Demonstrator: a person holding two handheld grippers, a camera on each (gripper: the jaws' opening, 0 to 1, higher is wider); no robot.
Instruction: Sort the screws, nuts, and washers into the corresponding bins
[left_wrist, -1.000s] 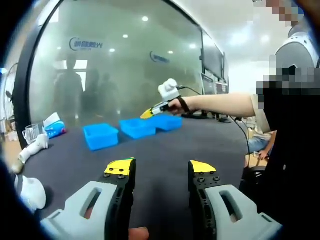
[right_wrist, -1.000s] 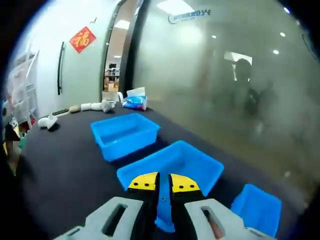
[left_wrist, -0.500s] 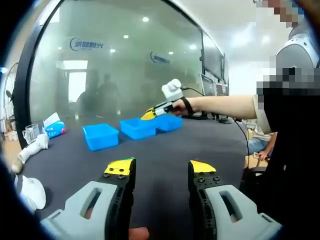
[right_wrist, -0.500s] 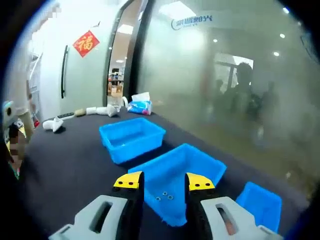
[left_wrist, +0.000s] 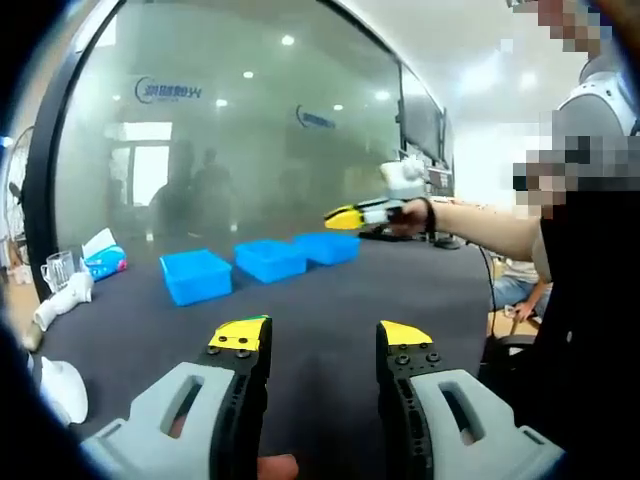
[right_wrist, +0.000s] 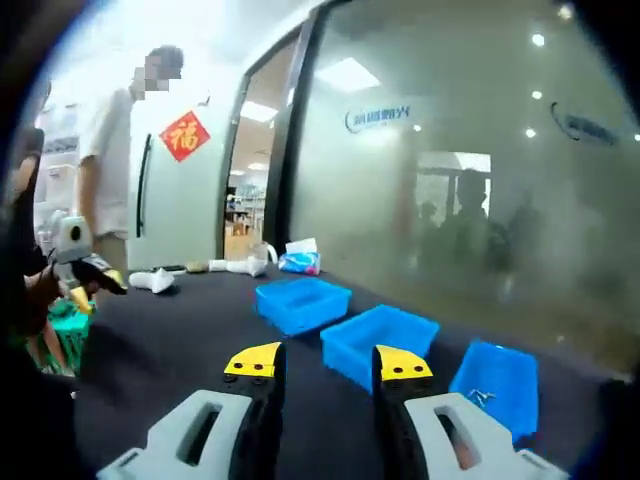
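The left gripper (left_wrist: 318, 342) hangs low over the dark table (left_wrist: 330, 290) with its yellow-tipped jaws wide apart and nothing between them; there is a lot of bare table ahead of it, and three blue bins stand in a row far in front, near the big glass wall (left_wrist: 230, 130); the left bin (left_wrist: 197, 274), the middle bin (left_wrist: 270, 259) and the right bin (left_wrist: 330, 247) sit close side by side. The table's edge curves away to the left, where a white thing (left_wrist: 60, 300) and a tissue pack (left_wrist: 102, 260) lie near it.

The left gripper view shows the right gripper (left_wrist: 352, 215) held up in the air, above and to the right of the bins, on a stretched-out arm (left_wrist: 480, 225).

The right gripper view looks along that gripper's (right_wrist: 329, 362) own jaws, which are open and empty; just past them are the same bins, the far one (right_wrist: 302, 302), the middle one (right_wrist: 380, 343) and the near one (right_wrist: 497, 385); something small lies in the near one, too tiny to tell what it is. This view also shows a red sign (right_wrist: 186, 136) by a door and a person in a white shirt (right_wrist: 112, 170) to the left.

A second ago the right gripper was shut and right over the middle bin; now it is open and pulled back and up, away from the bins; the left gripper has stayed open.
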